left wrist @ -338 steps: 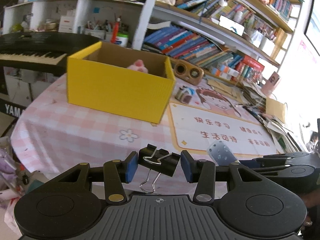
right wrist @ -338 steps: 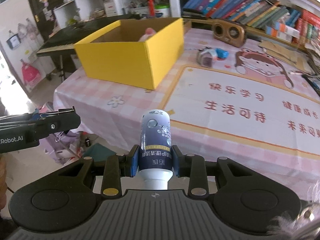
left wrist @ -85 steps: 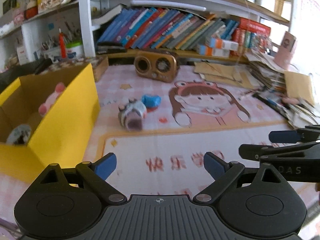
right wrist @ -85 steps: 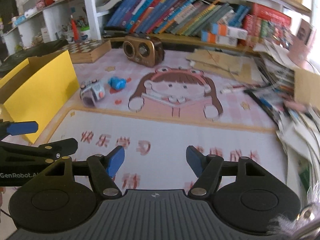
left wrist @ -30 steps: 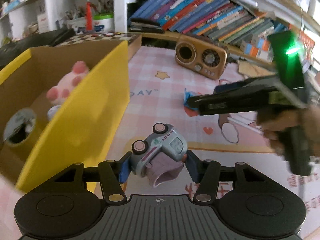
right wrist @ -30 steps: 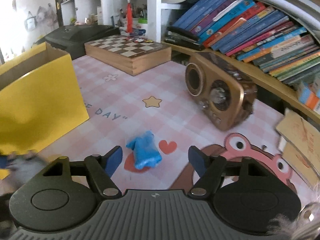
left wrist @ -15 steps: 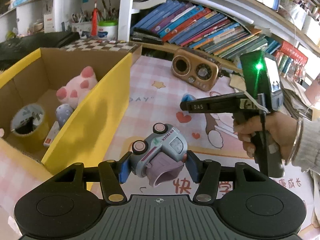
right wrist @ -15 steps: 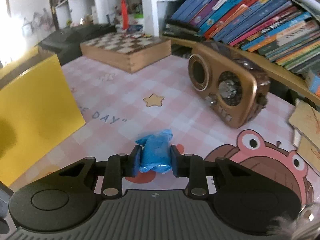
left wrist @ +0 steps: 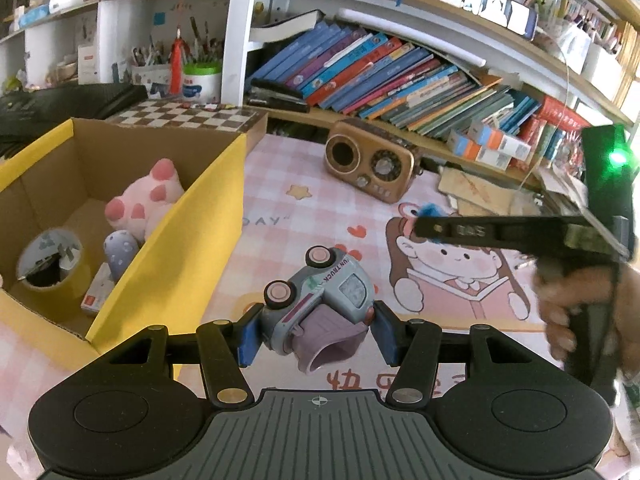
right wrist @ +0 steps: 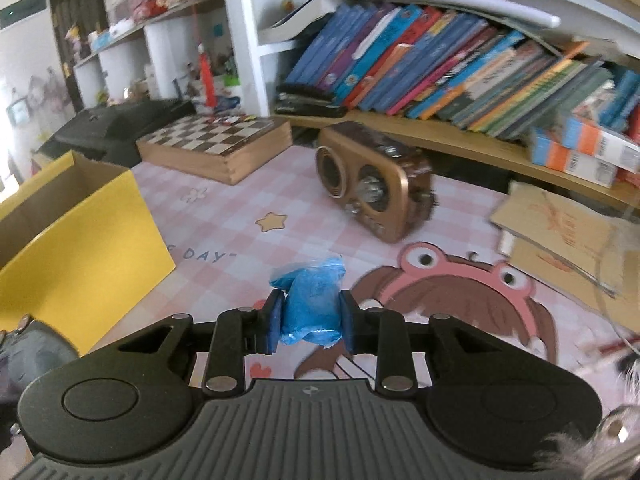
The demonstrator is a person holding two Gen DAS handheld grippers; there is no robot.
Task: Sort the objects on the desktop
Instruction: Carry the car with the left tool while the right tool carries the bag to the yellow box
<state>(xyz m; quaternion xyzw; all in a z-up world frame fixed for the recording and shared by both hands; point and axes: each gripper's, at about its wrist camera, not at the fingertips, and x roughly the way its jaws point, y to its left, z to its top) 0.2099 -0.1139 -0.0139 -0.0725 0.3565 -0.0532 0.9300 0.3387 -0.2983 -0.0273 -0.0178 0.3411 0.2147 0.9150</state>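
Note:
My left gripper (left wrist: pixel 316 334) is shut on a grey-blue toy truck (left wrist: pixel 320 300), held tilted above the pink mat, just right of the yellow box (left wrist: pixel 176 252). The box holds a pink plush (left wrist: pixel 144 200), a tape roll (left wrist: pixel 50 258) and small items. My right gripper (right wrist: pixel 310 322) is shut on a crumpled blue packet (right wrist: pixel 312 300) lifted above the mat; the packet also shows in the left wrist view (left wrist: pixel 428 210) at the tip of the right gripper's fingers. The yellow box (right wrist: pixel 80 240) lies to the left in the right wrist view.
A brown retro radio (left wrist: pixel 370 160) stands at the back of the table, a chessboard box (right wrist: pixel 216 144) behind the yellow box. Loose papers and cardboard (right wrist: pixel 560 232) pile at the right. Bookshelves (left wrist: pixel 400 68) rise behind. A black keyboard (right wrist: pixel 120 124) sits at far left.
My right gripper has lifted the blue packet off the mat and moved back to the right. My left gripper keeps hold of the toy truck and has risen a little.

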